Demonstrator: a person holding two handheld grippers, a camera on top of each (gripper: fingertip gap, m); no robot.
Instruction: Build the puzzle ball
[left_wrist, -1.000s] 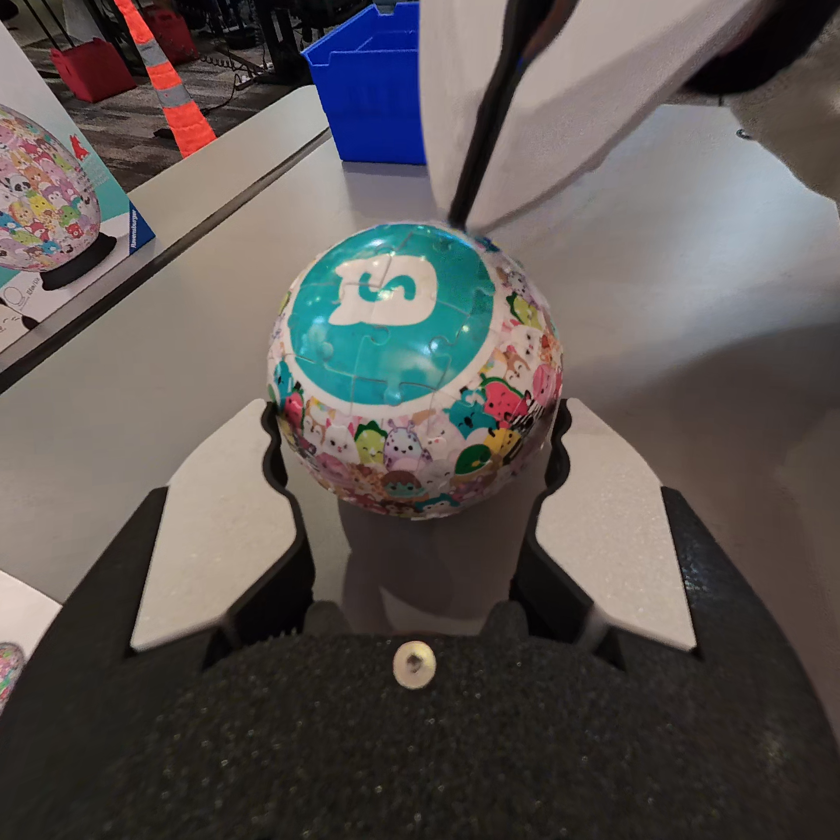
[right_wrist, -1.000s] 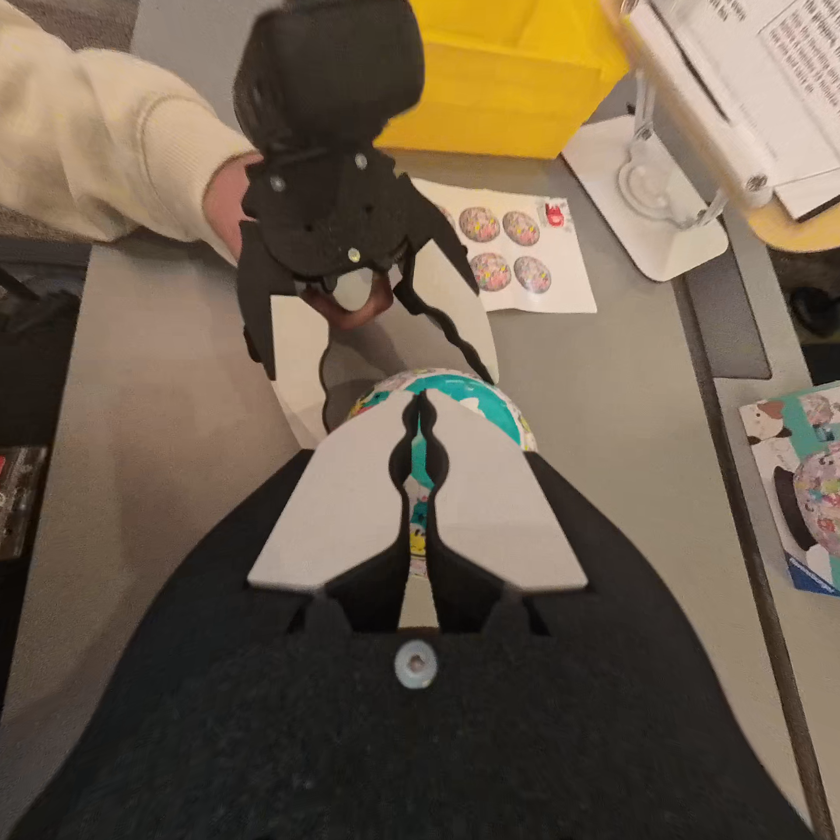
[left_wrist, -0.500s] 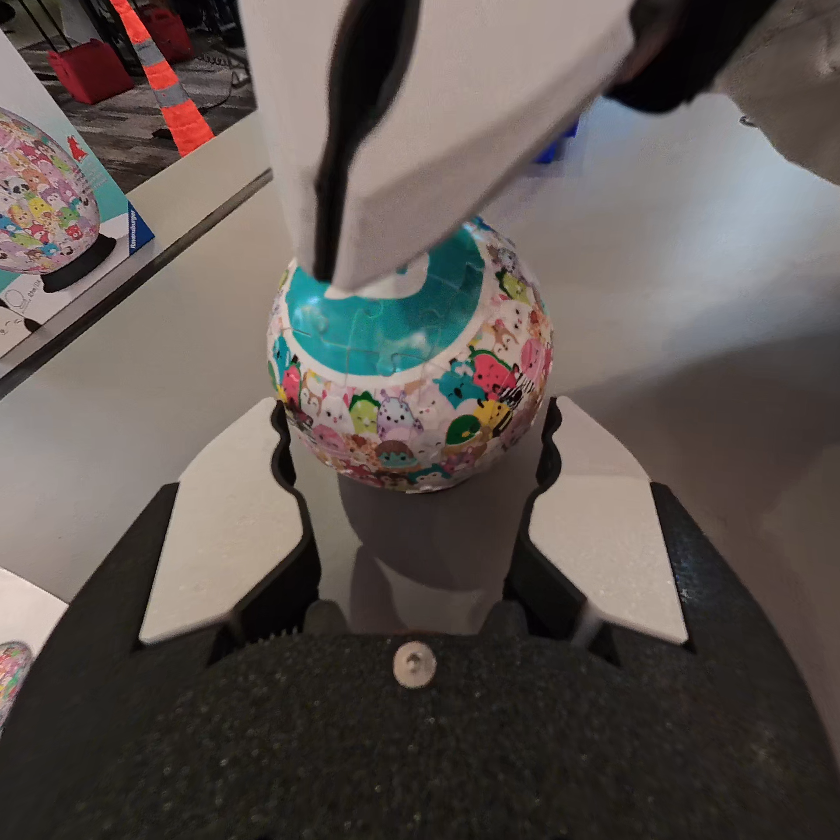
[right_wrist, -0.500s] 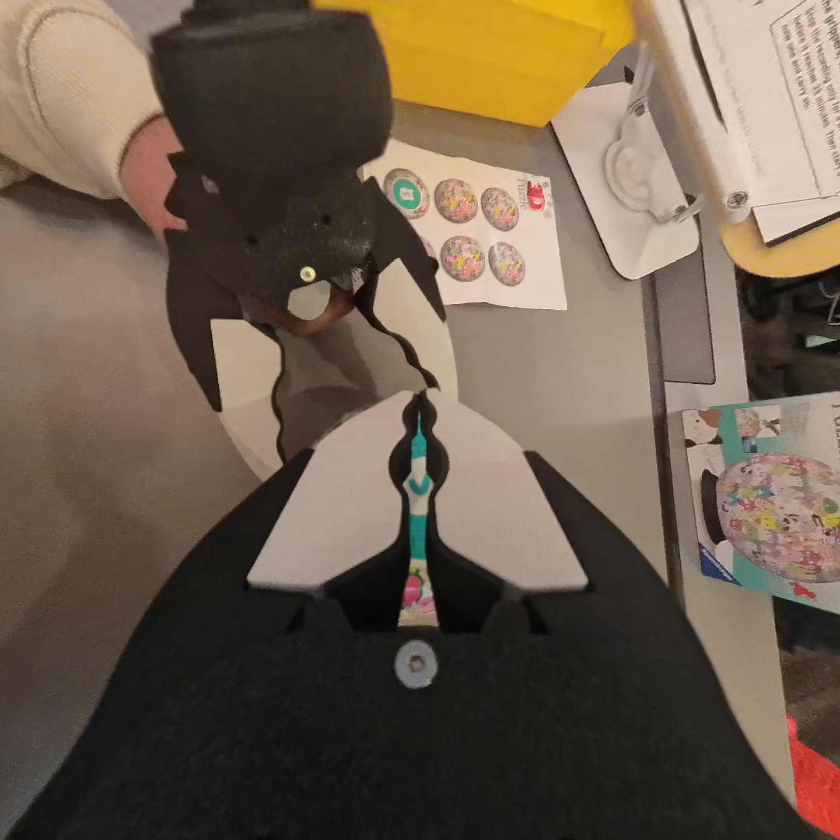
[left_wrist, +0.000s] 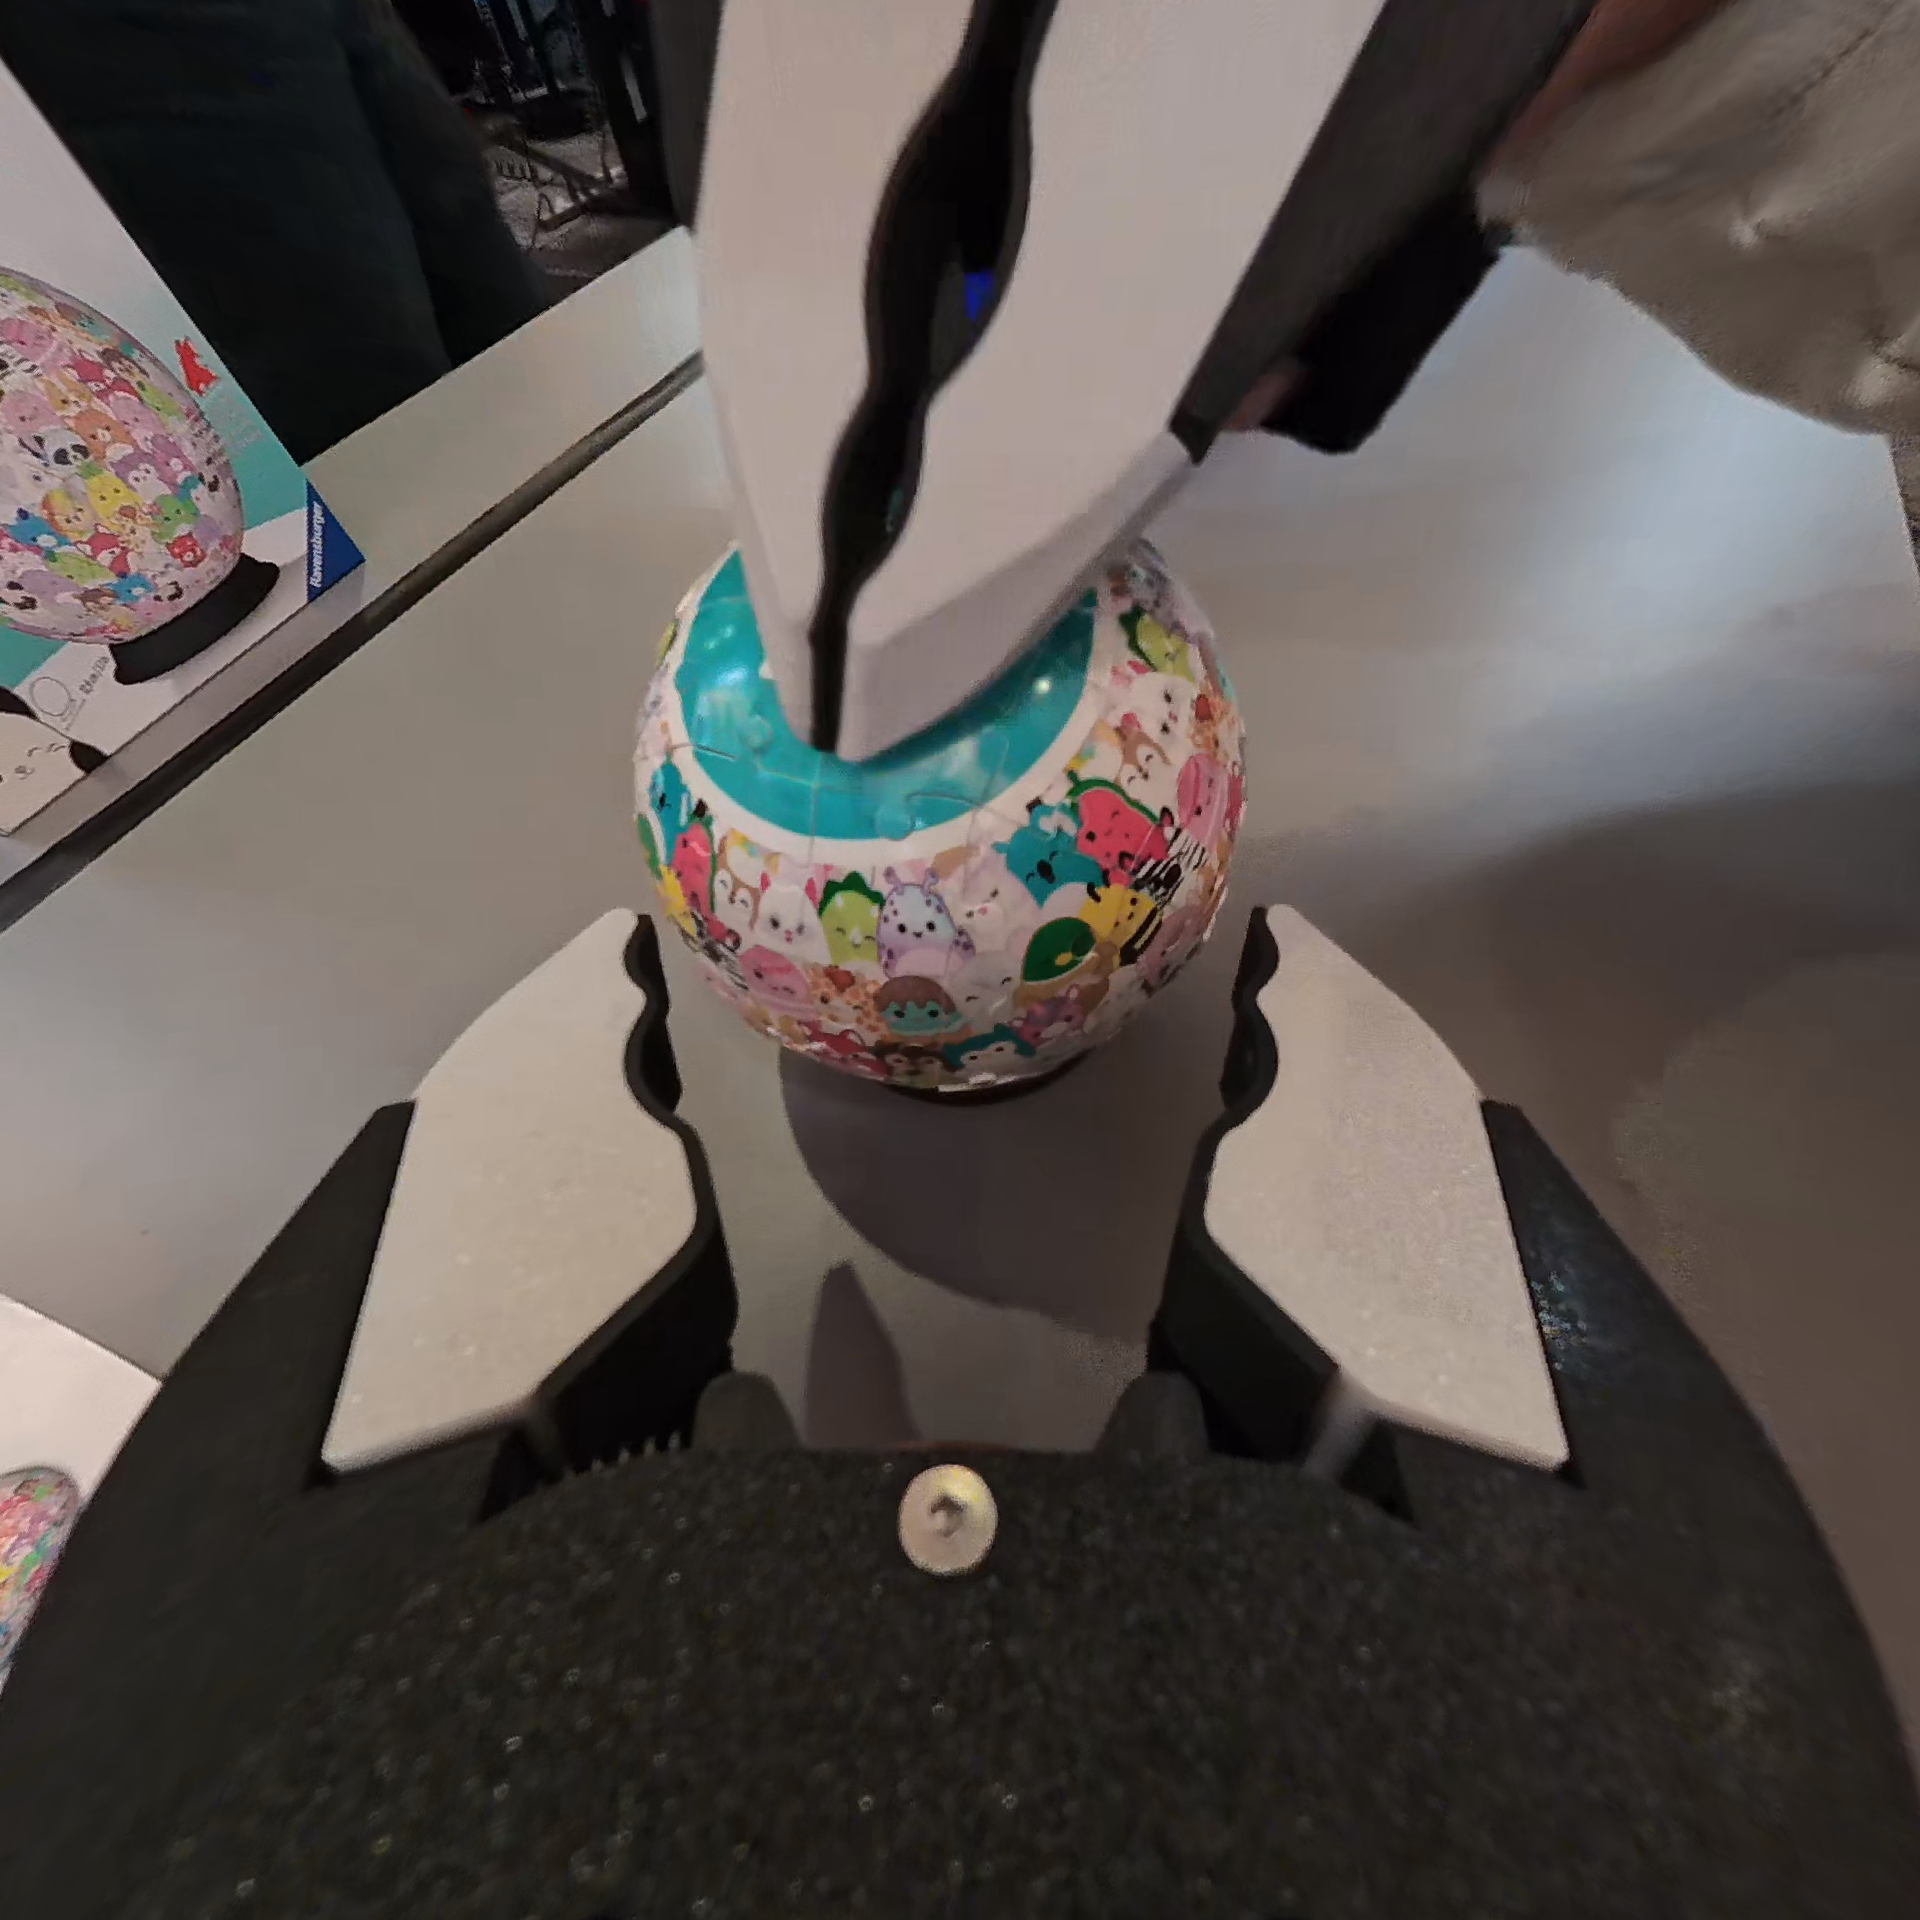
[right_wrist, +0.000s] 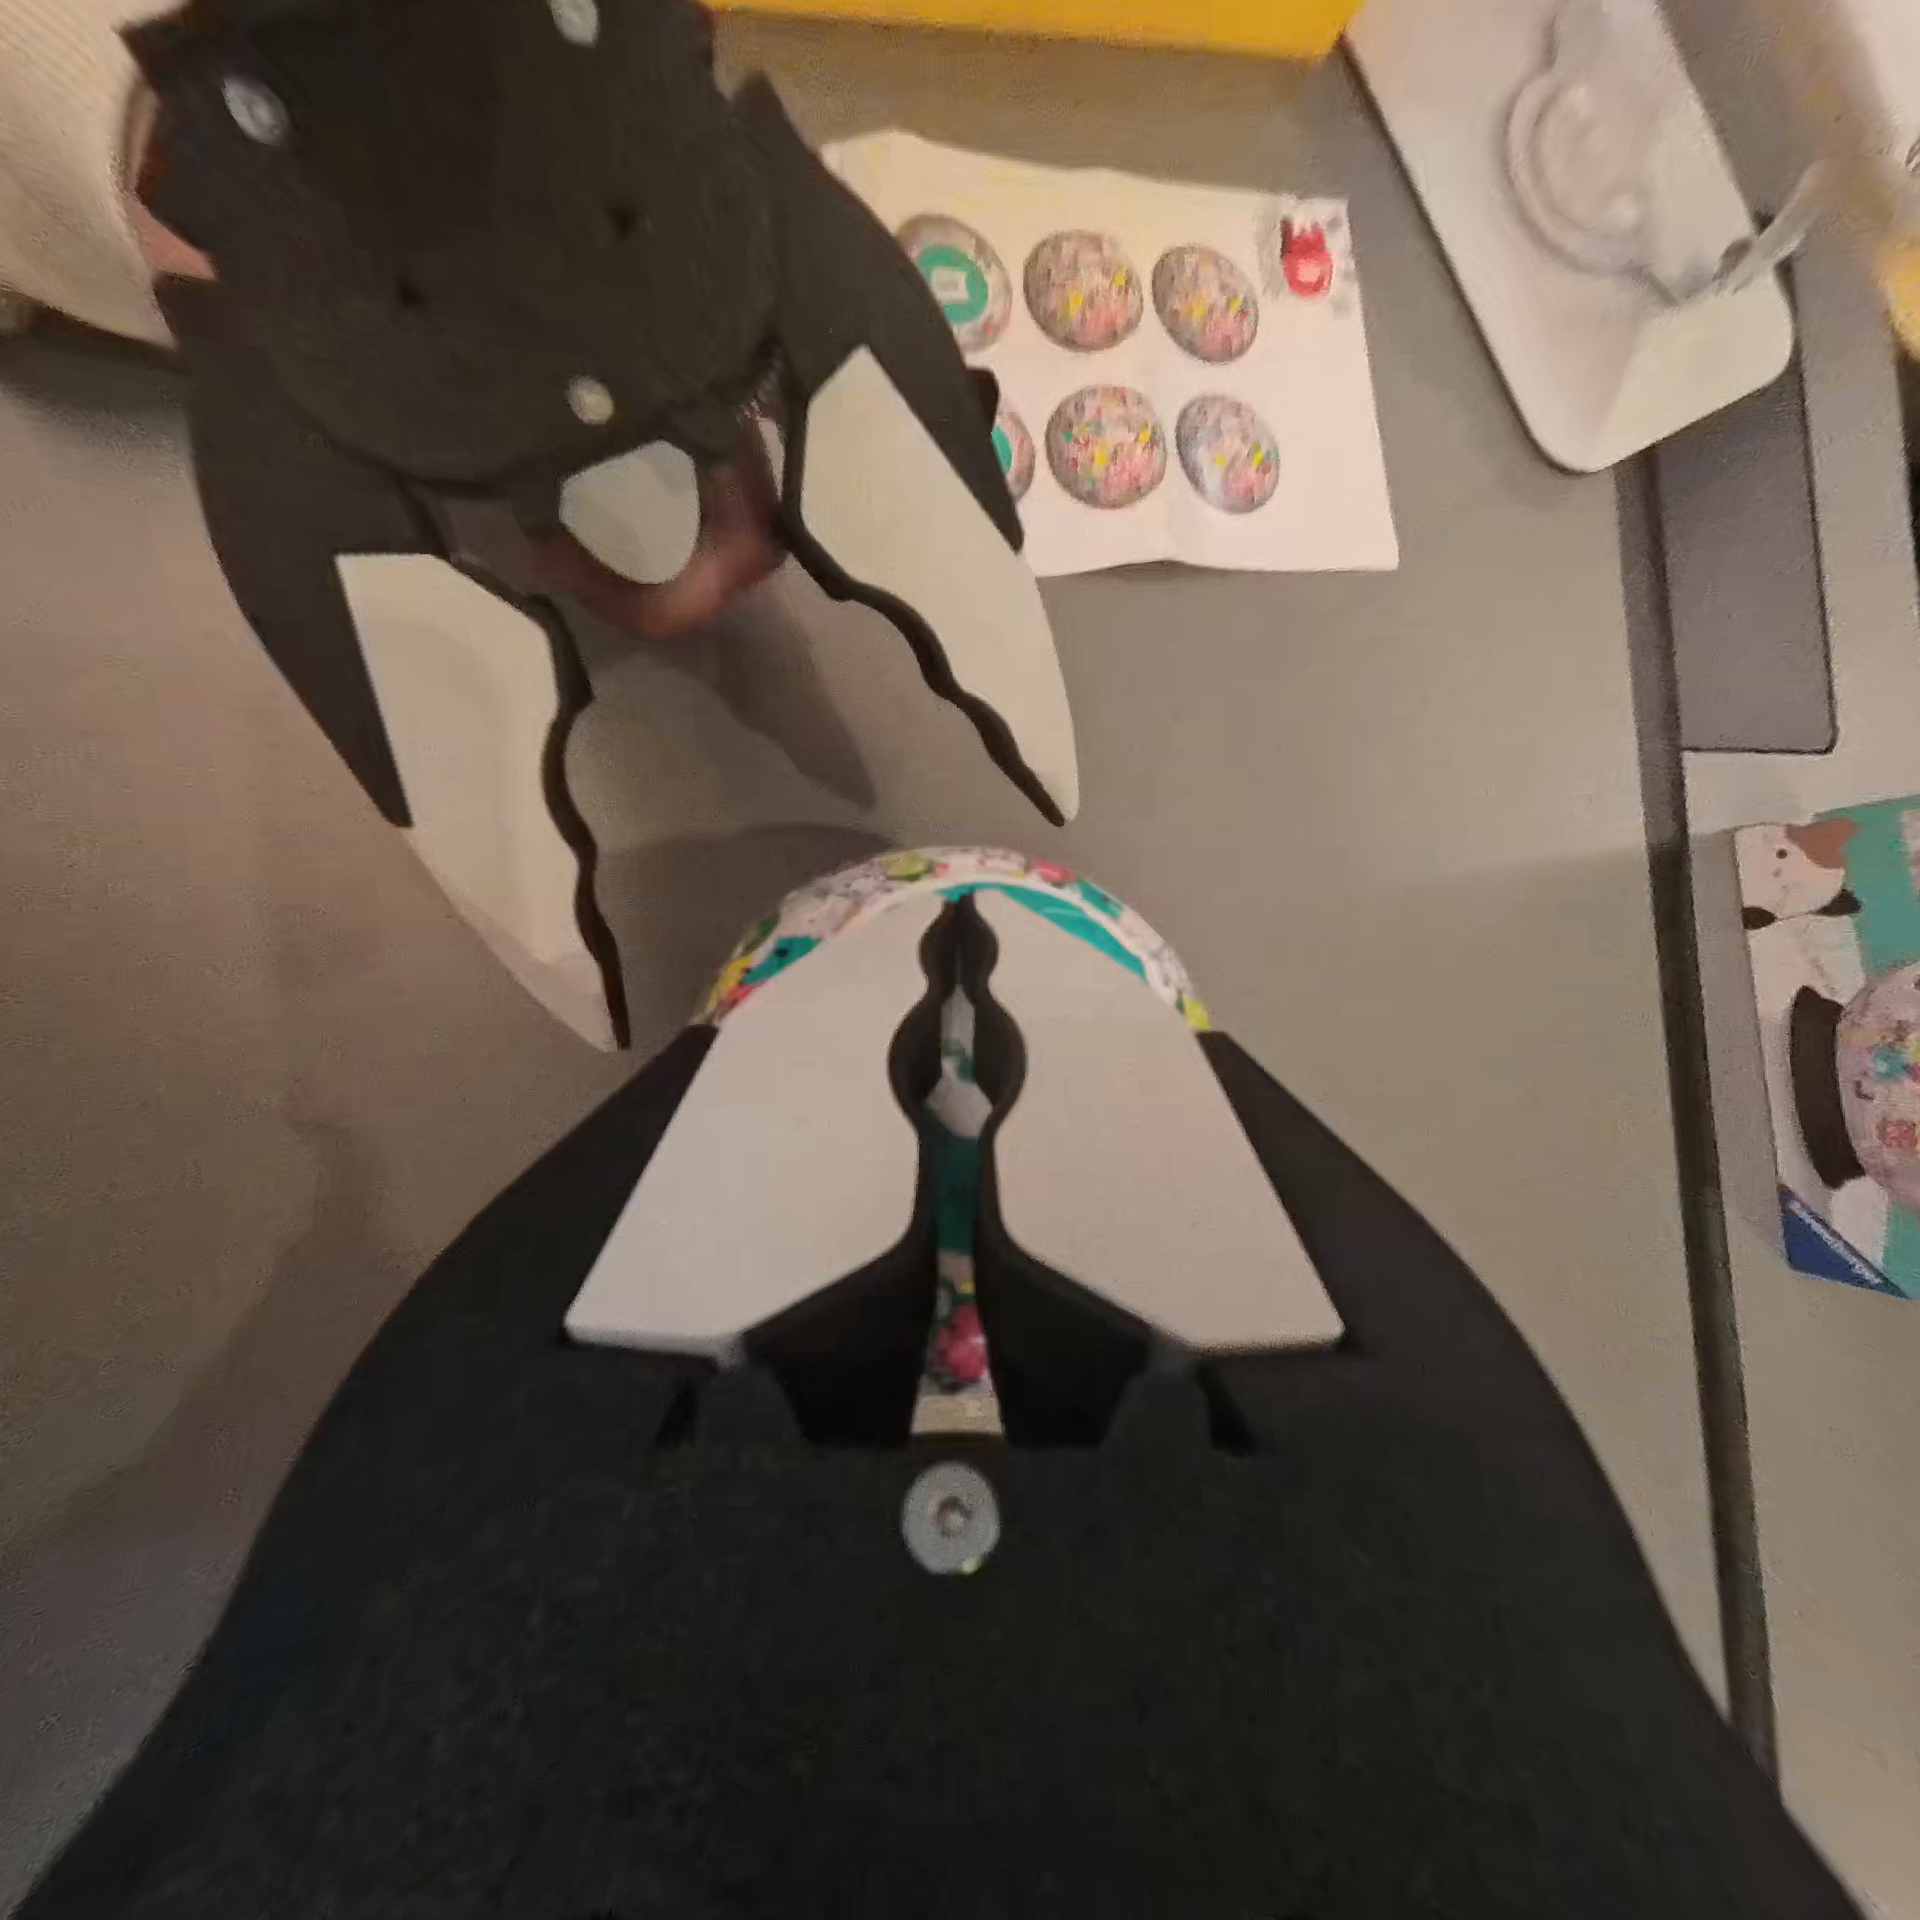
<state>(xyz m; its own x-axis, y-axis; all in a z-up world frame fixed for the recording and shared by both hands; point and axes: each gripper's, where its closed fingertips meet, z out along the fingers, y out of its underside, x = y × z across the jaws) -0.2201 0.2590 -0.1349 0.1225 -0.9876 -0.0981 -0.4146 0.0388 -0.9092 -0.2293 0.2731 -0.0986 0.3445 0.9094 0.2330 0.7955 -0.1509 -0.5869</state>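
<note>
Round plastic puzzle ball, printed w/ multicolour cartoon animals + teal disc on top, sits on a small dark base on the grey table. Looks fully assembled from the sides shown; far side hidden.

Right gripper, white fingers on black body, comes down from above w/ jaws closed together, tips touching the teal disc near its centre. Can't see any piece between them. In right wrist view the same gripper covers most of the ball; only the far rim + a sliver through the finger slot show.

Left gripper is spread wide, nothing held. Fingertips sit just in front of the ball, one each side, not touching. From the right cam it is tilted, tips pointing down toward the ball, clear of it.

Around: white instruction sheet w/ ball pics behind the left gripper, yellow bin at far edge, white stand base next to the sheet. Teal puzzle box w/ ball picture on the adjoining table, well apart from the ball. Cream sleeve behind the right gripper.
</note>
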